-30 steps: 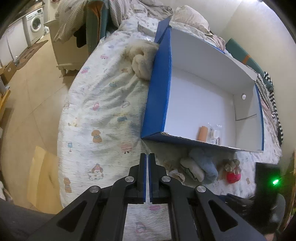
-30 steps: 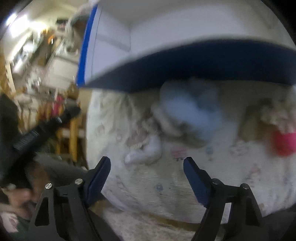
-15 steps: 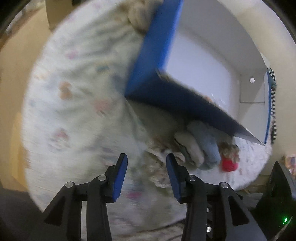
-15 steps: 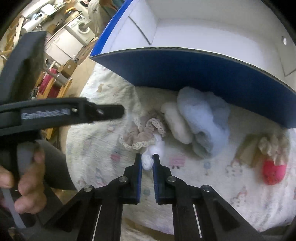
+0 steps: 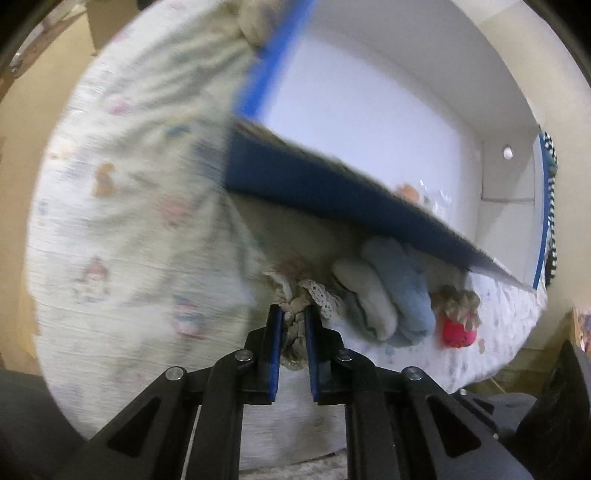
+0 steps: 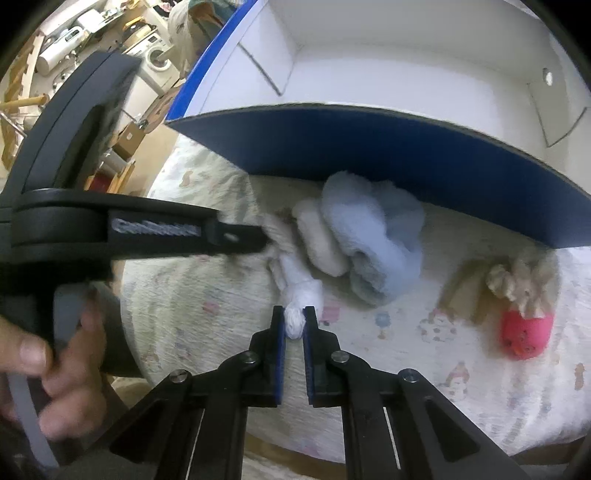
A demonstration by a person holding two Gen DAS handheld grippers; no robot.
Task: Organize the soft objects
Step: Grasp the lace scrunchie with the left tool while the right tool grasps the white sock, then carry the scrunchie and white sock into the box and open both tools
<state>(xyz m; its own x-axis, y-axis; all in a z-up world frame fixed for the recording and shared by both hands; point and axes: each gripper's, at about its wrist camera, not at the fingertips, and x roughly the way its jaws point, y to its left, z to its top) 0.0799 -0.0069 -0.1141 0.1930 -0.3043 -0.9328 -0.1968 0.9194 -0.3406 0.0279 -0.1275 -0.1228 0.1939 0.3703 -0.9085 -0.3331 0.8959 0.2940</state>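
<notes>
Bed (image 6: pixel 406 387) carries everything; cover is a pale quilt printed with small cartoon figures, wrinkled near the box corner. Blue box with white interior (image 6: pixel 388 147) sits on it toward the far side, open top facing the cameras. Just in front of the box's near wall: rolled light-blue fleece (image 6: pixel 373 236) with a cream roll (image 6: pixel 321 240) touching its left side. Left of those, a beige lace-trimmed cloth (image 5: pixel 314 295) and a white cloth (image 6: pixel 299 295), both lying on the quilt. To the right, well apart from the fleece, a small doll with tan curly hair and a pink body (image 6: pixel 524 317). Another cream fluffy item (image 5: pixel 255 18) lies at the box's far left side, blurred.
</notes>
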